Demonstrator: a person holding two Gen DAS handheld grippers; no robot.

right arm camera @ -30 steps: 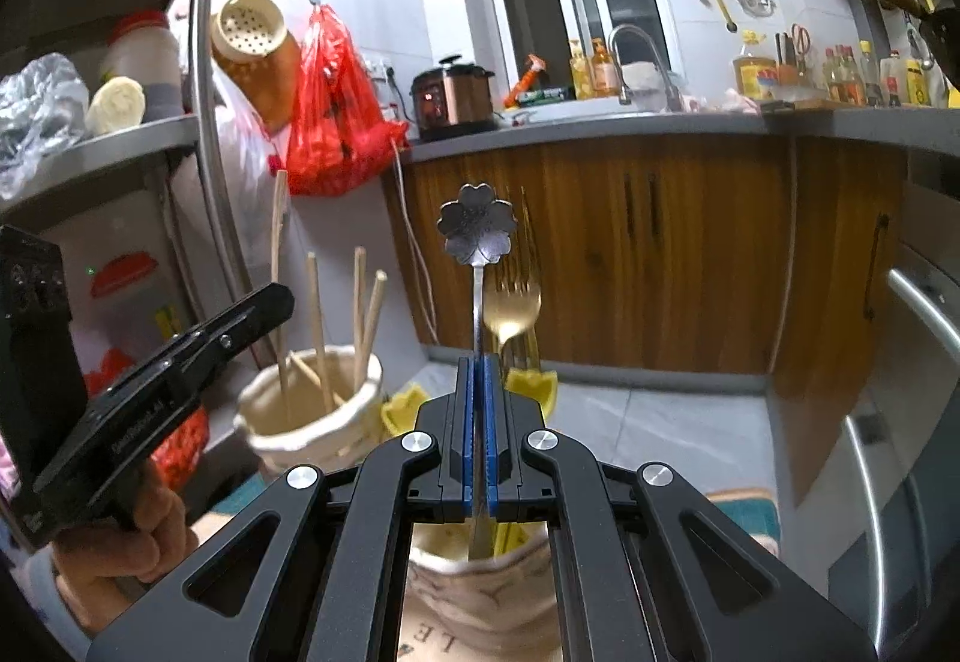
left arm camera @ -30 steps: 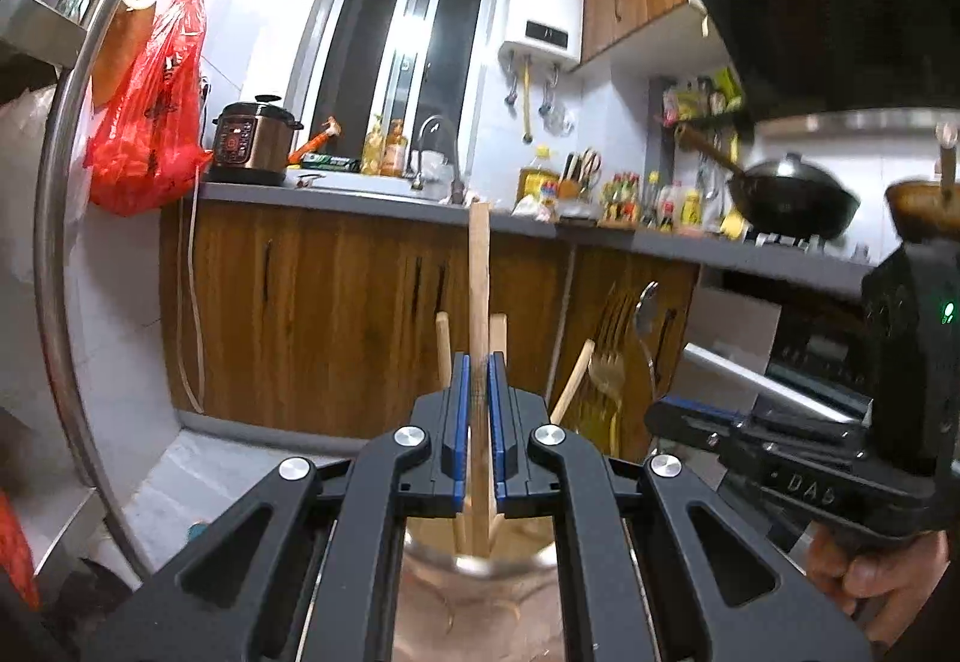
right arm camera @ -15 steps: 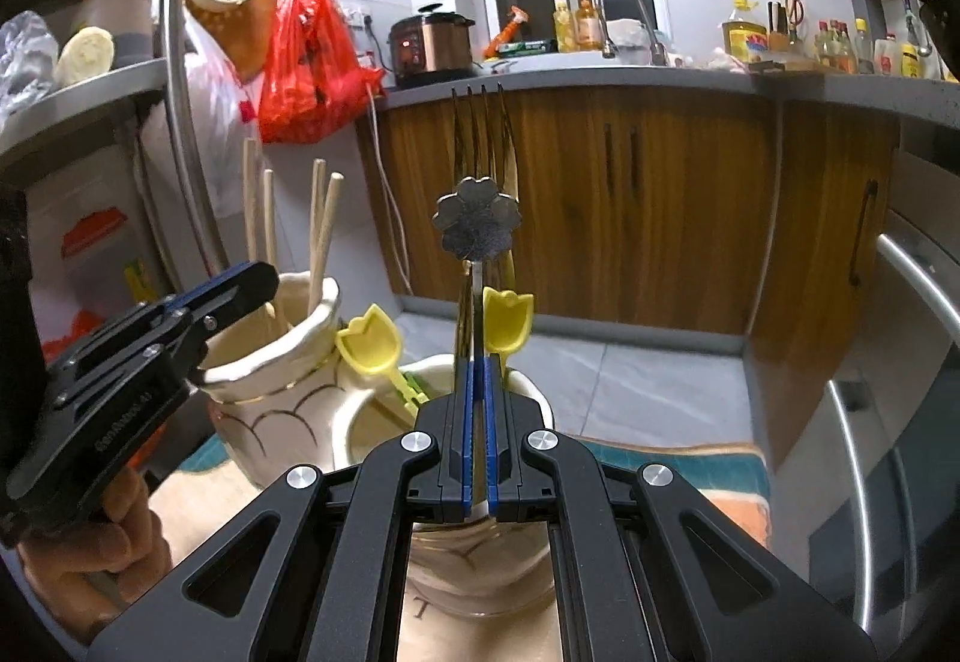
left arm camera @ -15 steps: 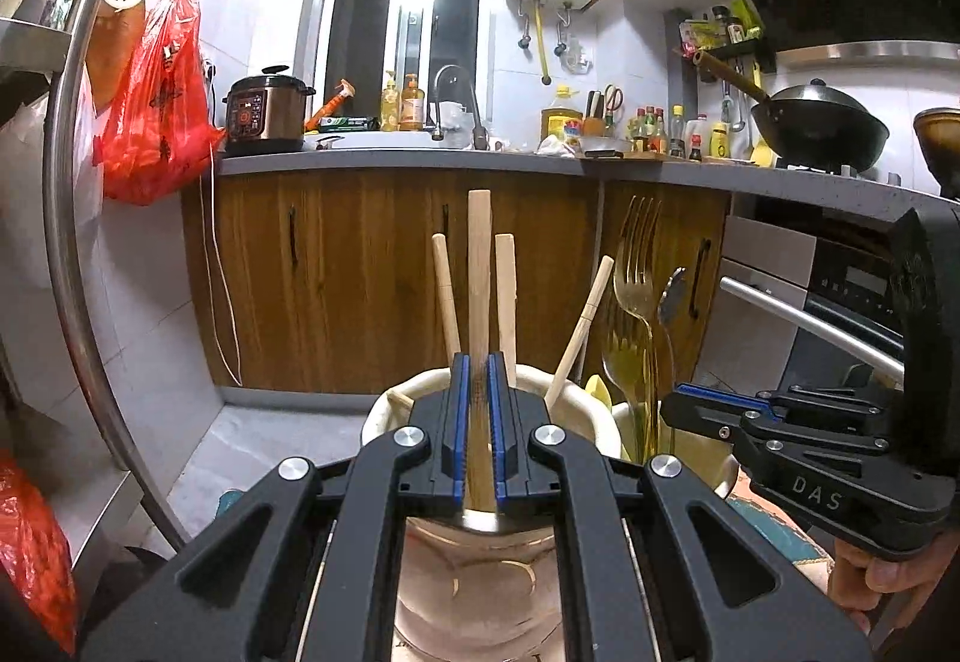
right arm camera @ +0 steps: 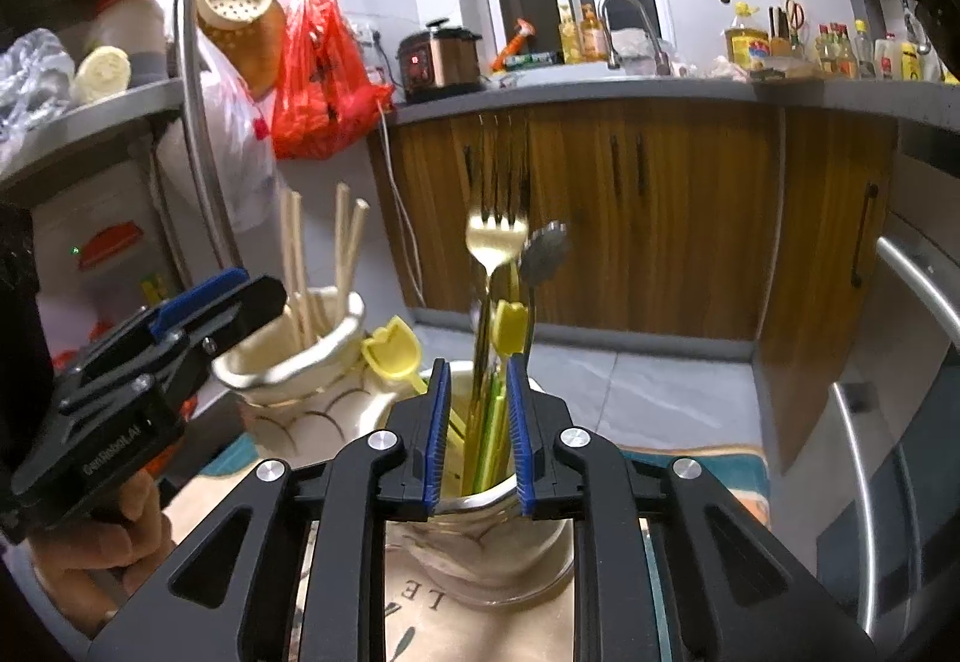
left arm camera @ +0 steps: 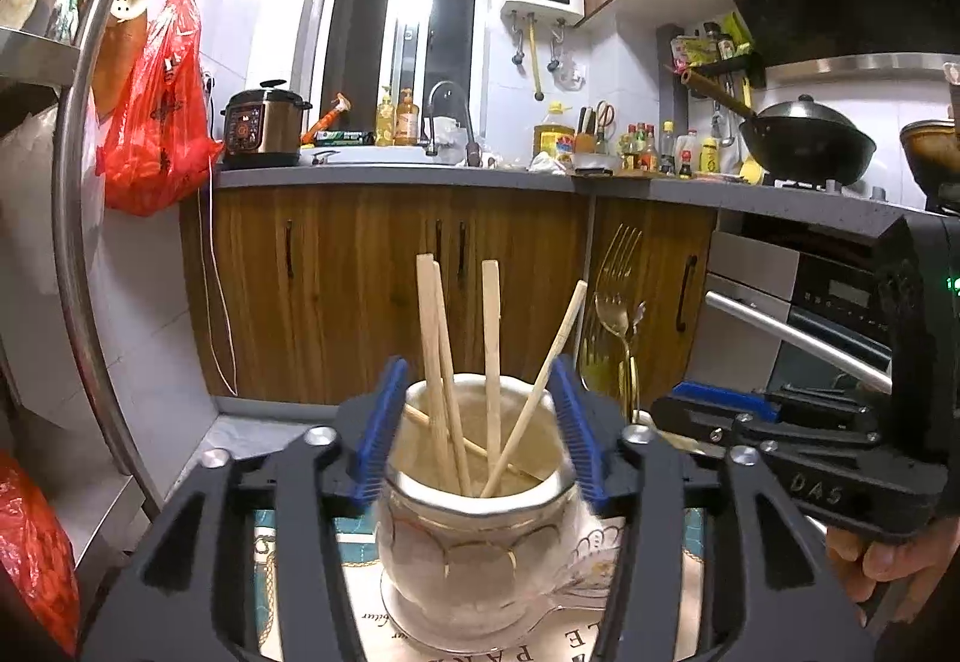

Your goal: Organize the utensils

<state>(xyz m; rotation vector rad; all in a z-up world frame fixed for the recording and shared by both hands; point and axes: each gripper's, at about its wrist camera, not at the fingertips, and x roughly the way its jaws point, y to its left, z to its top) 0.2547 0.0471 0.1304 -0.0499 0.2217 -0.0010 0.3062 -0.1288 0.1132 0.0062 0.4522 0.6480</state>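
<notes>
My left gripper [left arm camera: 477,416] is open, its blue pads either side of a cream ceramic jar [left arm camera: 474,536] that holds several wooden chopsticks [left arm camera: 491,362]. My right gripper [right arm camera: 477,422] is open over a second cream jar [right arm camera: 498,554]. That jar holds a gold fork [right arm camera: 495,242], a flower-ended spoon [right arm camera: 546,254] leaning right, and yellow tulip-topped utensils [right arm camera: 393,353]. The chopstick jar [right arm camera: 300,368] stands to its left in the right wrist view, with the left gripper [right arm camera: 198,314] beside it. The fork [left arm camera: 612,314] and the right gripper [left arm camera: 720,404] show at the right of the left wrist view.
Both jars stand on a printed mat [right arm camera: 420,620]. A metal shelf rack [right arm camera: 192,80] with a red bag [right arm camera: 324,74] is on the left. Wooden cabinets [left arm camera: 372,290] and a counter lie ahead. An oven with a steel handle [right arm camera: 918,296] is on the right.
Both grippers opened. The left let go of the chopstick, which now stands in its jar. The right let go of the flower-ended spoon, which now leans in the second jar.
</notes>
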